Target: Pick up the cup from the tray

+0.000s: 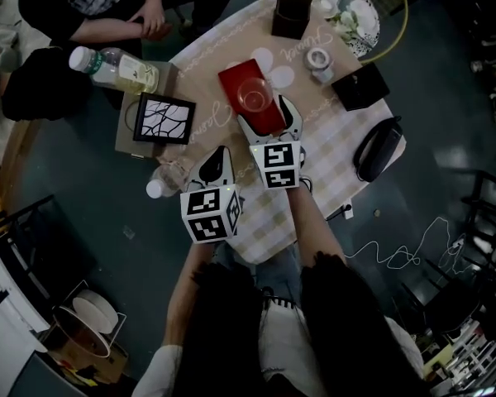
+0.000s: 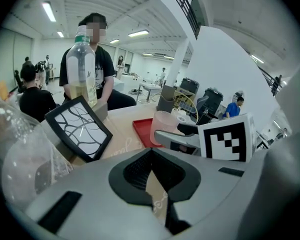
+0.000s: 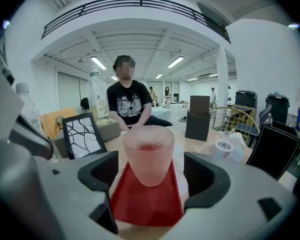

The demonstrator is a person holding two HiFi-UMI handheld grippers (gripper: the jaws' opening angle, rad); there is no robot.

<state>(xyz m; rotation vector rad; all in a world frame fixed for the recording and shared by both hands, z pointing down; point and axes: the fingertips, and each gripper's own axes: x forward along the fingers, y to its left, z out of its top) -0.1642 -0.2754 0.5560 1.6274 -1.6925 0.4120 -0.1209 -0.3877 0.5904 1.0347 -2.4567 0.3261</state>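
Observation:
A clear dimpled cup (image 1: 254, 98) stands upright on a red tray (image 1: 234, 76) in the middle of the oval table. In the right gripper view the cup (image 3: 149, 151) stands just ahead between my right gripper's (image 3: 153, 176) open jaws, and neither pad touches it. The red tray (image 3: 147, 206) runs under those jaws. In the head view the right gripper (image 1: 267, 116) straddles the tray's near end. My left gripper (image 1: 218, 155) hovers to its left over the table's edge. Its (image 2: 151, 153) pad tips meet, with nothing between them. From there the cup (image 2: 165, 126) shows beyond the right gripper's finger.
A framed line drawing (image 1: 164, 118) leans on a cardboard box with a bottle (image 1: 116, 69) on top, left of the tray. A plastic bottle (image 1: 159, 187) lies by the left gripper. A tape roll (image 1: 318, 59), black holder (image 1: 292, 11), notebook (image 1: 361, 85) and pouch (image 1: 376, 147) sit right. A person (image 1: 140, 15) sits opposite.

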